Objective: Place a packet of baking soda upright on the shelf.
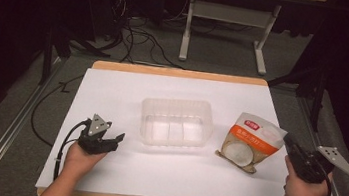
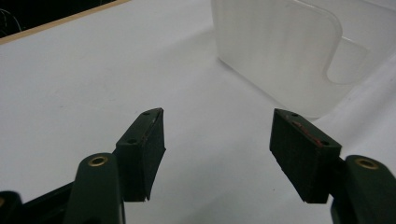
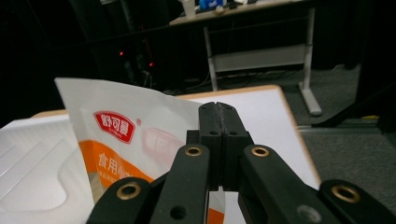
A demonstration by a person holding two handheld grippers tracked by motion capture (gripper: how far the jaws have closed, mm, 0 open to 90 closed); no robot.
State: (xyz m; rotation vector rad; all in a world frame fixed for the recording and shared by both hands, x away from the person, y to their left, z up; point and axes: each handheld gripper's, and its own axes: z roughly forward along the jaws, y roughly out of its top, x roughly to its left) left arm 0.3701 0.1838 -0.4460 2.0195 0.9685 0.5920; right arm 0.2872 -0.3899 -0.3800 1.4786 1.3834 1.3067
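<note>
Two grippers rest on our white table (image 1: pixel 113 90): our left gripper (image 1: pixel 118 138) at 8 o'clock has jaws wide apart near the clear tub (image 1: pixel 175 122), and our right gripper (image 1: pixel 289 141) at 4 o'clock pinches the orange snack bag (image 1: pixel 253 140)

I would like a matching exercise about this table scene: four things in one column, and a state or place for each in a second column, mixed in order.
Things:
1. left gripper
2. right gripper
3. plastic container
4. food pouch

States or places:
A. clear and empty, at the middle of the table
B. jaws wide apart, holding nothing
C. orange and white, to the right of the container
D. jaws pressed together

Pairs: 1-B, 2-D, 3-A, 4-C
</note>
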